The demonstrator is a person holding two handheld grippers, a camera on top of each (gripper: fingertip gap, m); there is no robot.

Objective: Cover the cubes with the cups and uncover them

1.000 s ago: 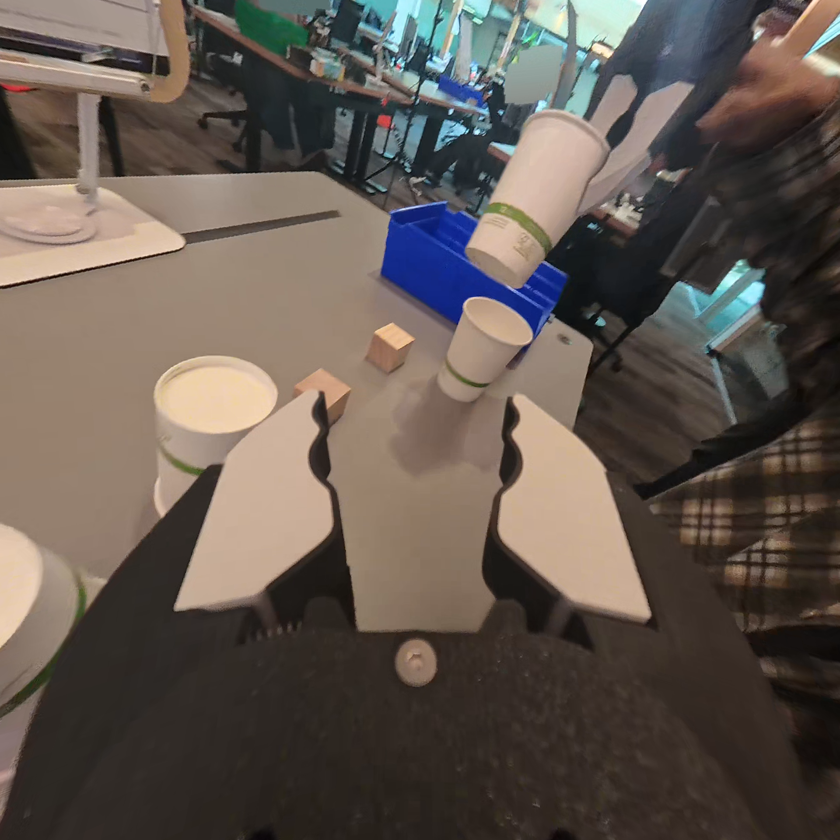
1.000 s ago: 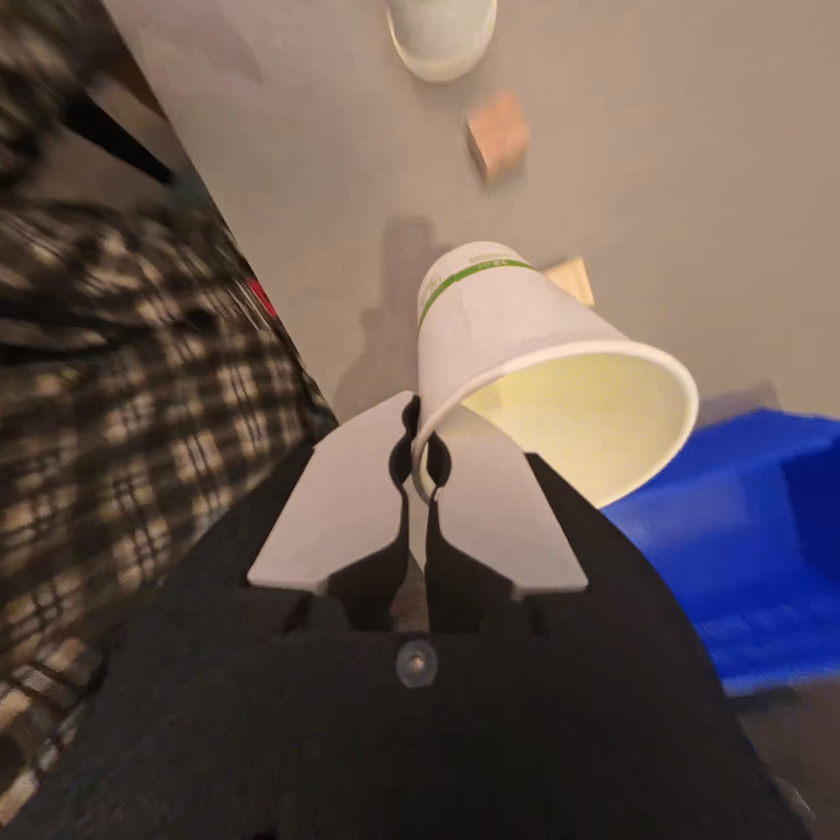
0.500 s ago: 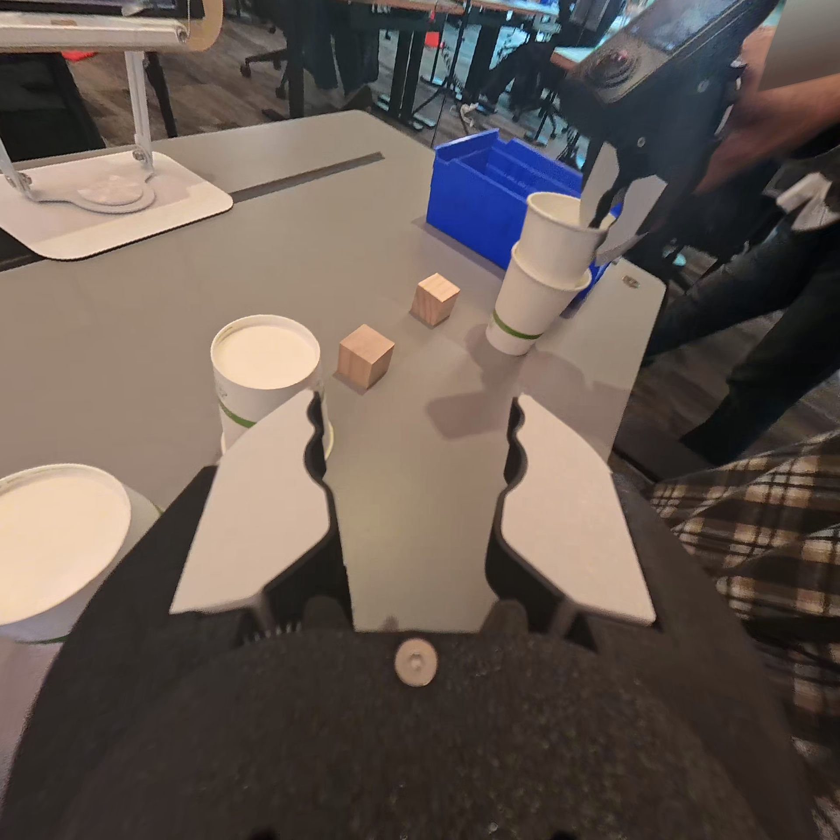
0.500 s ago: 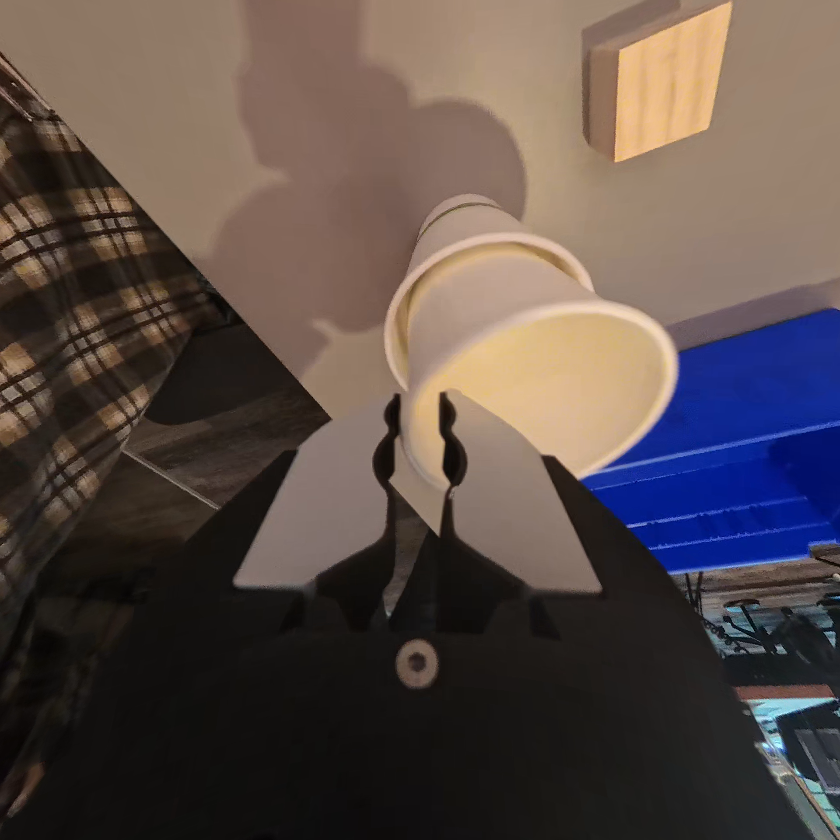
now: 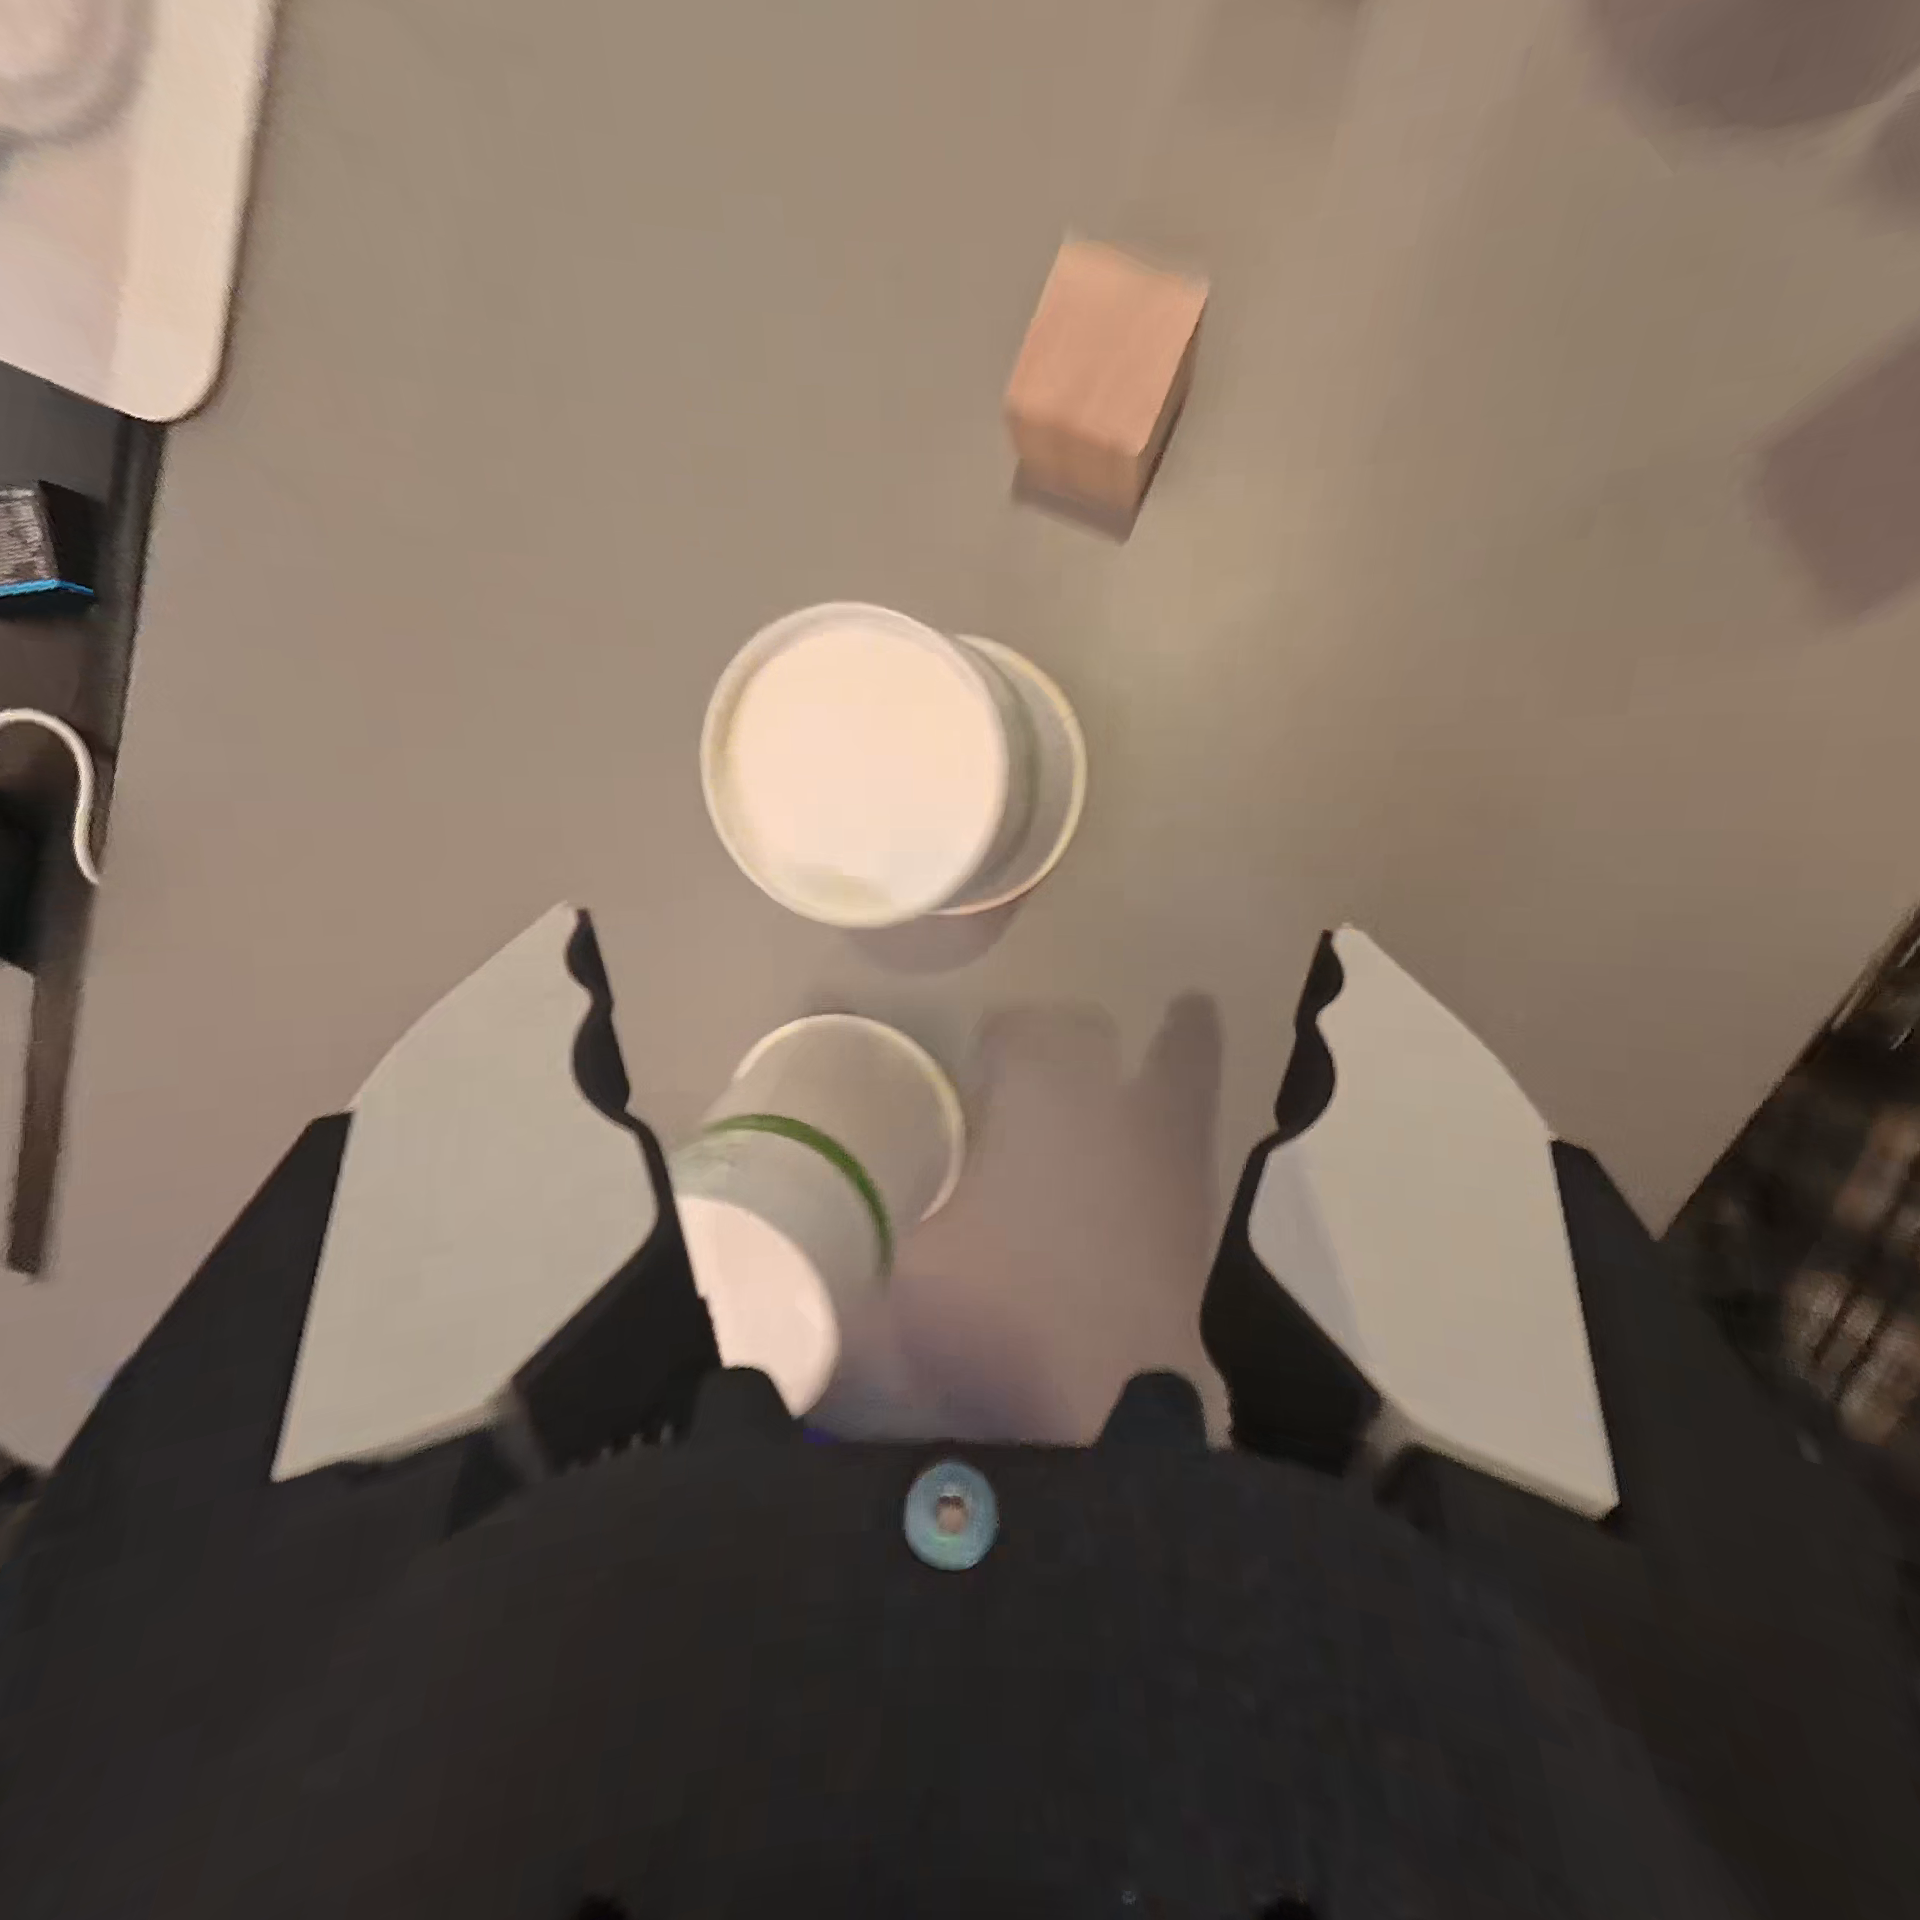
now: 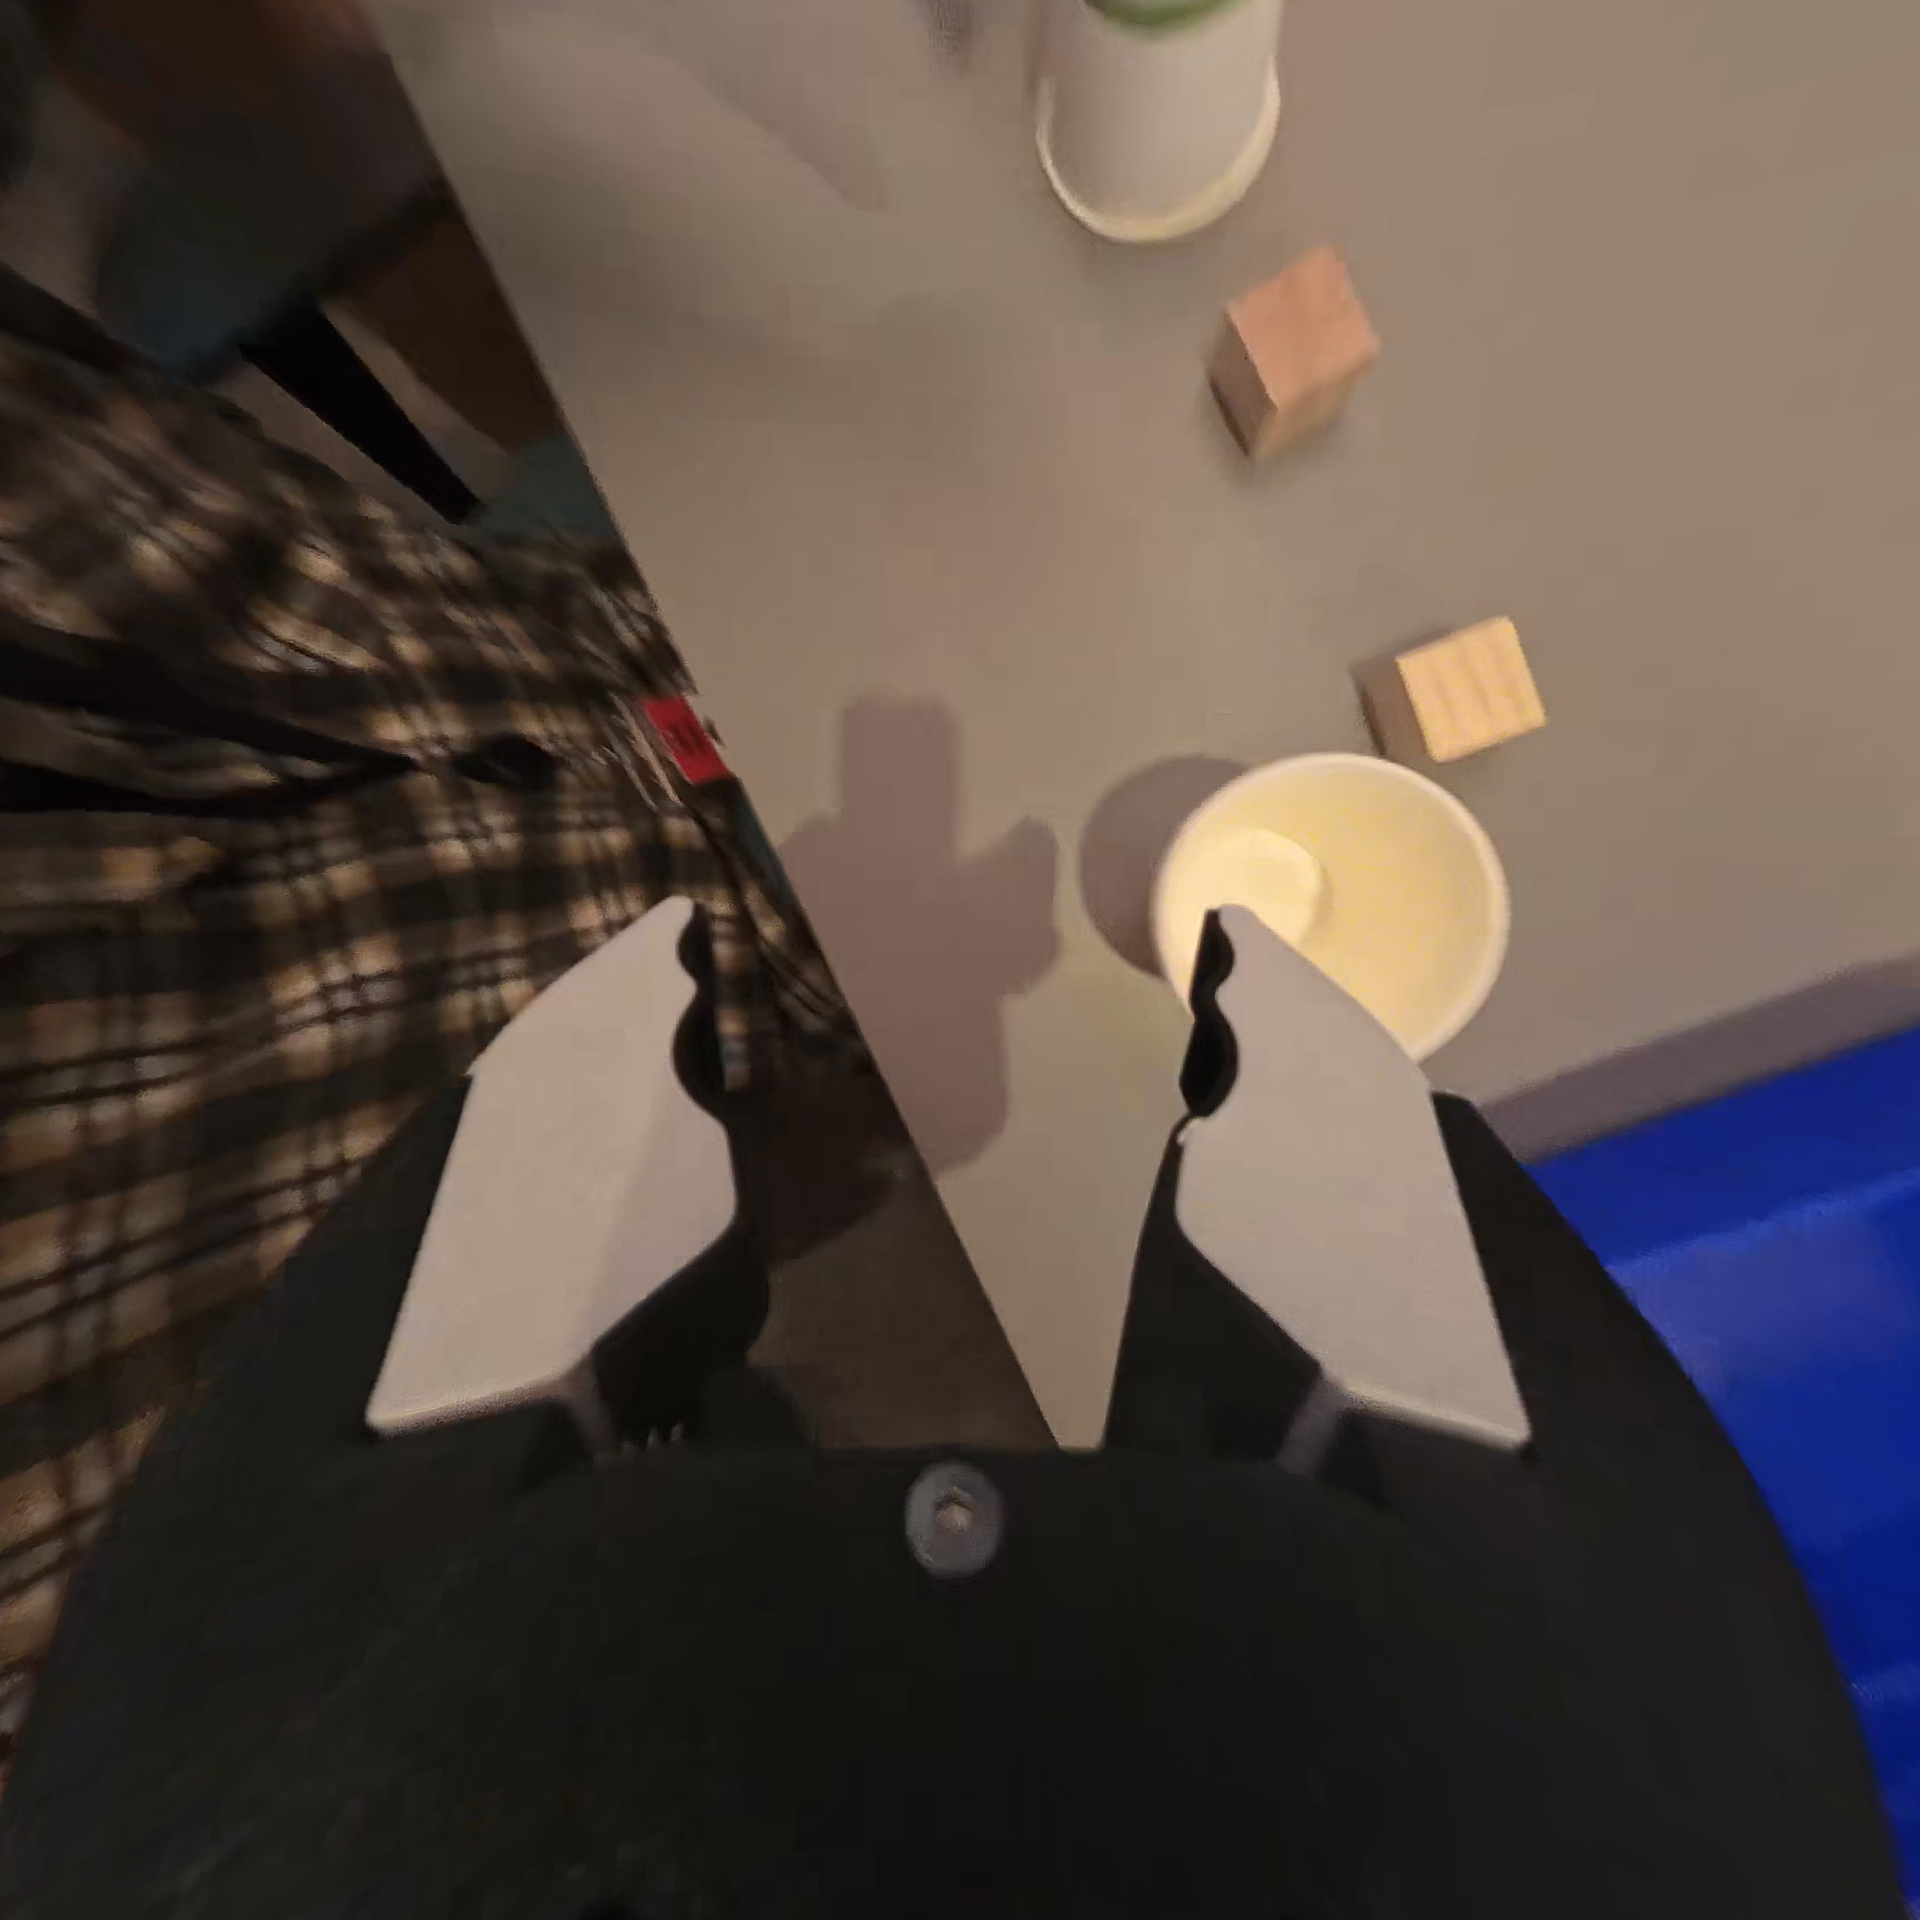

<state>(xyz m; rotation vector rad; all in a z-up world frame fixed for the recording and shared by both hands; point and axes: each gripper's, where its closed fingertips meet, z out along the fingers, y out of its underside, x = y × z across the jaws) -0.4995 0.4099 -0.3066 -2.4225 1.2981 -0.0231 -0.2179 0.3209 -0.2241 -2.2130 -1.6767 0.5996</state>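
In the left wrist view, two white paper cups stand upside down on the grey table: one [image 5: 862, 764] ahead of my fingers and one with a green band [image 5: 800, 1184] close to my left finger. A wooden cube [image 5: 1107, 379] lies bare beyond them. My left gripper [image 5: 951, 935] is open and empty above them. In the right wrist view, upright nested cups [image 6: 1340, 883] stand by my right finger. Two bare wooden cubes [image 6: 1294, 348] [image 6: 1460, 686] and an upside-down cup [image 6: 1158, 114] lie farther off. My right gripper [image 6: 951, 920] is open and empty.
A blue bin [image 6: 1745, 1299] sits at the right of the right wrist view. The table edge [image 6: 665, 582] runs diagonally, with a plaid-clothed person [image 6: 260, 779] beyond it. A white base plate [image 5: 114, 197] lies at the top left of the left wrist view.
My right gripper let go of the cup, leaving it nested in the other upright cup, and drew back open. My left gripper swung to look straight down over the two upside-down cups.
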